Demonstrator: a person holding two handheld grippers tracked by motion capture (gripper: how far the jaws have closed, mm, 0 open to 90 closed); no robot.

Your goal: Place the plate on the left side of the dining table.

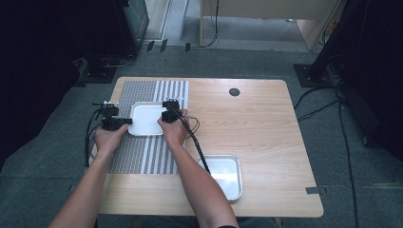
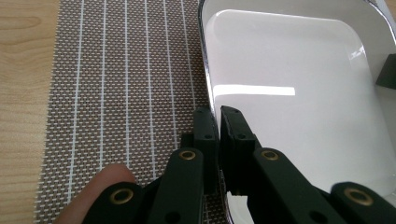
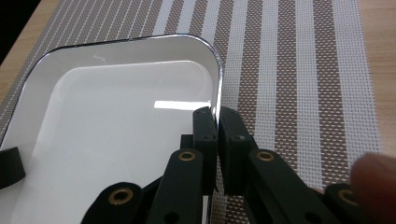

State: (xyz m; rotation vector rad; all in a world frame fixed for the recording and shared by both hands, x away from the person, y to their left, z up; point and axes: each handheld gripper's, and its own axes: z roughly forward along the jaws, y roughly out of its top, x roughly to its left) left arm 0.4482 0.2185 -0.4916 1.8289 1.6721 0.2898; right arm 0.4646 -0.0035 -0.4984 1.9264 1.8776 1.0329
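A white rectangular tray (image 1: 145, 118) with a shiny rim lies on a striped woven placemat (image 1: 142, 152) at the table's left. My left gripper (image 1: 124, 121) is shut on the tray's left rim; in the left gripper view its jaws (image 2: 218, 116) pinch the rim of the tray (image 2: 299, 93). My right gripper (image 1: 167, 115) is shut on the tray's right rim; the right gripper view has the jaws (image 3: 217, 116) clamping the edge of the tray (image 3: 107, 121). The tray holds nothing.
A second tray (image 1: 228, 175), metallic and empty, sits near the table's front edge to the right of my right forearm. A round dark grommet (image 1: 234, 91) is set in the wooden tabletop (image 1: 266, 123) at the back. The right gripper's cable (image 1: 199, 149) trails across the table.
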